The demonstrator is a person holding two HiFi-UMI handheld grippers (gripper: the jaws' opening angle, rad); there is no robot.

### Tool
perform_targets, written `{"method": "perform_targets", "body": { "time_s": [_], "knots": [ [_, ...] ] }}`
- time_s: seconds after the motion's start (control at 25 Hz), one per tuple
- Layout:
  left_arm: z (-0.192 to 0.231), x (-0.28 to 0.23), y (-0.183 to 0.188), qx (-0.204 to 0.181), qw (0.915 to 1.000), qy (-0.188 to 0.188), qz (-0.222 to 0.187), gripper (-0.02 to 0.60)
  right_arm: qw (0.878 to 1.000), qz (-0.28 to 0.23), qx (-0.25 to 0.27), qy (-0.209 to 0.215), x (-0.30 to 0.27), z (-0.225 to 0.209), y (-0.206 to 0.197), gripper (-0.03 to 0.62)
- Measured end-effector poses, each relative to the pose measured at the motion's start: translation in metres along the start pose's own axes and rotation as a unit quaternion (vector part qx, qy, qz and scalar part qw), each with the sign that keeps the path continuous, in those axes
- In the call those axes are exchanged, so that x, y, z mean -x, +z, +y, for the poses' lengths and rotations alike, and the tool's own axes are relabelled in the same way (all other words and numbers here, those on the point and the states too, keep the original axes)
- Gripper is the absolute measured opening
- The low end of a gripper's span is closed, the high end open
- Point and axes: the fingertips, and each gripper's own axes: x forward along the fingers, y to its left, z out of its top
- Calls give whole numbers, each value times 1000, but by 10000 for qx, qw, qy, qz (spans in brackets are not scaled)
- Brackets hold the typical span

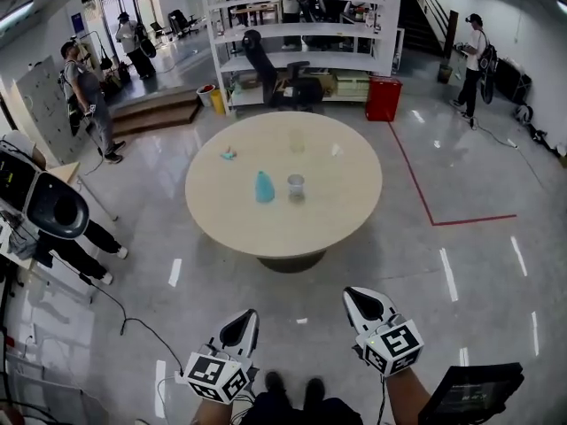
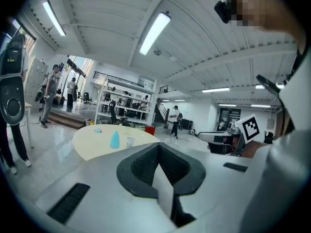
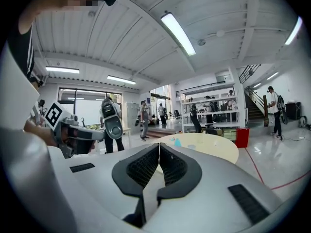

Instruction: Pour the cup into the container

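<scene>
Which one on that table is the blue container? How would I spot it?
Find the round beige table on the shiny floor. Near its middle stands the blue container, just left of a small clear cup in the head view. It alone is tall, opaque and solid blue.

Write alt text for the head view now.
The left gripper and right gripper, both shut, hang over grey floor short of a round beige table bearing a light blue bottle-shaped vessel beside a clear plastic cup.
</scene>
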Motion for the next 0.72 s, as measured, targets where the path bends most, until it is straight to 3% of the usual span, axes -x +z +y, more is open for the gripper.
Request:
{"method": "perform_targets", "body": {
  "time_s": [0.32, 0.52, 0.72],
  "knots": [
    [-15, 88, -20, 109, 9996, -166, -190, 0, 9995, -100, 295, -28, 44, 88, 16, 8],
    [-14, 172, -52, 59, 9994, -332, -123, 0, 9997, -123, 127, -194, 79, 163, -5, 8],
    [-12, 239, -78, 119, 9988, -468, -10, 0, 9995, 71, 285, -73, 112, 237, -22, 8]
  ]
}}
